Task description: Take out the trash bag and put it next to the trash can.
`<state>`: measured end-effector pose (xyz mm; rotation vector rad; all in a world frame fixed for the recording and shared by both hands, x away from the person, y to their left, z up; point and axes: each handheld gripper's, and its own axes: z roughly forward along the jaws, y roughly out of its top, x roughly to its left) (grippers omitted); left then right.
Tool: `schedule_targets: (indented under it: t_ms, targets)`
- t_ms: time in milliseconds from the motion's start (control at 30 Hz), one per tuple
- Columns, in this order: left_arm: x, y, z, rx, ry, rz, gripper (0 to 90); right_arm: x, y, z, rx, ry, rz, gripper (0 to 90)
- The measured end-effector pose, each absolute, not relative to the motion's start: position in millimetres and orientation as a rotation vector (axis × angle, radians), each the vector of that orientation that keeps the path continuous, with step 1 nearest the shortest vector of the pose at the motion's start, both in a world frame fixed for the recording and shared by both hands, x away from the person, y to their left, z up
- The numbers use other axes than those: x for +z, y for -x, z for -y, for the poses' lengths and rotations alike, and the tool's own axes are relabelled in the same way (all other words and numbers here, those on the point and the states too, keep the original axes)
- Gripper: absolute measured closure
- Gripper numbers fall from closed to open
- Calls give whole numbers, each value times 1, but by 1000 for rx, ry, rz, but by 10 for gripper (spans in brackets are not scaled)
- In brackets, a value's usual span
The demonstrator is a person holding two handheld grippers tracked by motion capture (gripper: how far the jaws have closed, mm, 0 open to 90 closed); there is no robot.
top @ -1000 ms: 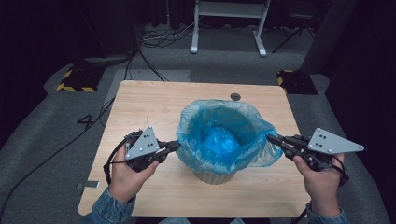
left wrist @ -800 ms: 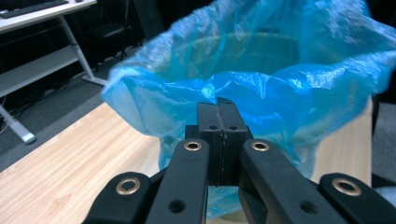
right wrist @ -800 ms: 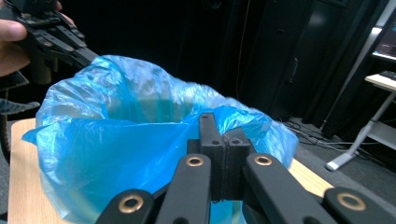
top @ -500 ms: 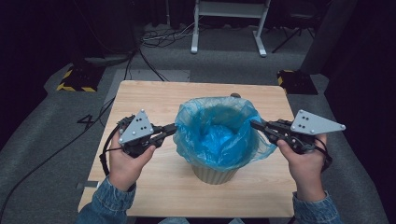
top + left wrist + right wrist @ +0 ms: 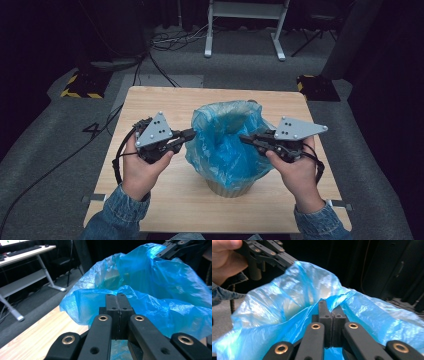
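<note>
A blue plastic bag (image 5: 225, 140) lines a pale bin (image 5: 230, 187) standing on the wooden table (image 5: 165, 105). The bag is pulled up well above the bin's rim. My left gripper (image 5: 192, 133) is shut on the bag's left edge, and in the left gripper view its jaws meet on the blue film (image 5: 140, 302). My right gripper (image 5: 245, 139) is shut on the bag's right edge, with blue plastic (image 5: 287, 300) bunched around its closed jaws. In each gripper view the other gripper shows at the far side of the bag's mouth.
A small dark round object (image 5: 253, 102) lies on the table just behind the bag. Beyond the table stand a white desk frame (image 5: 245, 25) and floor cables (image 5: 165, 60). Yellow-black striped boxes (image 5: 80, 87) sit on the grey floor at both sides.
Both grippers have risen and moved away from the person with the bag's edges, drawing the bag up out of the bin. The bag's mouth now stands taller and narrower.
</note>
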<state>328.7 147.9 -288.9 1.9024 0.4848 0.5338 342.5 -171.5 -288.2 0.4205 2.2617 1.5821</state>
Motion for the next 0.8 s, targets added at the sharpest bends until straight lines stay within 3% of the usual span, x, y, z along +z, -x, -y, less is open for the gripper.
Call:
schedule_targets:
  t_ms: [200,267,333,467,733,800]
  targets:
    - [-284,-335,-138,523,-1916,-480,900,-289,-344,153,1602,-428,-2306,834]
    - [-284,-337,-133,516,-1922,-472,900,-289,-345,148,1611,-430,-2308,764]
    - [-284,-337,-128,517,-1930,-461,900,-289,-348,144,1629,-468,-2321,628]
    - [-285,-339,-122,517,-1956,-458,900,-293,-349,143,1595,-529,-2331,478]
    - [-295,-348,-109,481,-1994,-453,900,-288,-348,168,1407,-635,-2265,264]
    - [-297,-349,-105,474,-2003,-447,900,-289,-347,168,1438,-638,-2280,254]
